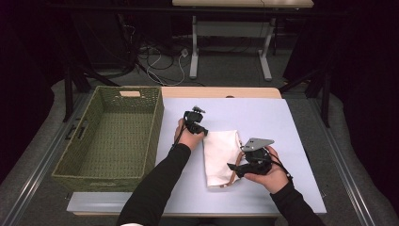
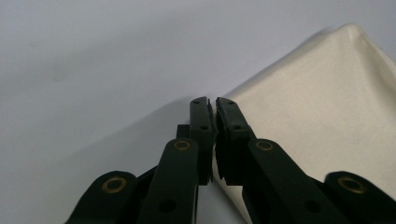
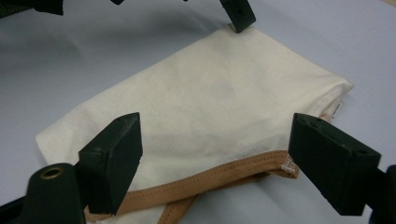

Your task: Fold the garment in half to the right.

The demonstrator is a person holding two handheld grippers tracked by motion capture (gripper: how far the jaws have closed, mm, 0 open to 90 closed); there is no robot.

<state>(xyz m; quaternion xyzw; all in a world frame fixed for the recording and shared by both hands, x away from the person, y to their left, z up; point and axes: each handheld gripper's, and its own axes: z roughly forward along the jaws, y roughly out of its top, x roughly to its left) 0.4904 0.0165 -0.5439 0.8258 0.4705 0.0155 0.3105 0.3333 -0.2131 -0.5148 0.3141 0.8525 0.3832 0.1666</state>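
Left gripper [image 1: 205, 131], a black two-jaw tool of matte plastic links, sits in the high view at the far left corner of the folded cream cotton cloth [image 1: 220, 155]. This cloth lies flat as a rough rectangle on the pale lavender table mat [image 1: 282, 122], tan strap ends showing at its near edge. Right gripper [image 1: 234, 168], topped by a grey three-cornered plate, rests at the cloth's near right edge. Well to the left stands the olive-green woven rectangular basket [image 1: 101, 176], its walls ribbed and its far rim pierced by a handle slot.

Left gripper view: the left gripper [image 2: 210, 103] has its jaws pressed together, tips all but meeting, with brass-coloured rivets on the links. They lie right at the edge of the cloth [image 2: 317, 112]; whether fabric is caught between them cannot be told. The weave looks smooth and matte.

Right gripper view: the right gripper [image 3: 229, 154] holds its blocky jaws spread wide, poised over the cloth [image 3: 210, 102] without pinching it. A stitched tan hem band [image 3: 219, 175] runs along the near edge, where two straps cross. The left gripper's jaw tip touches the far corner.
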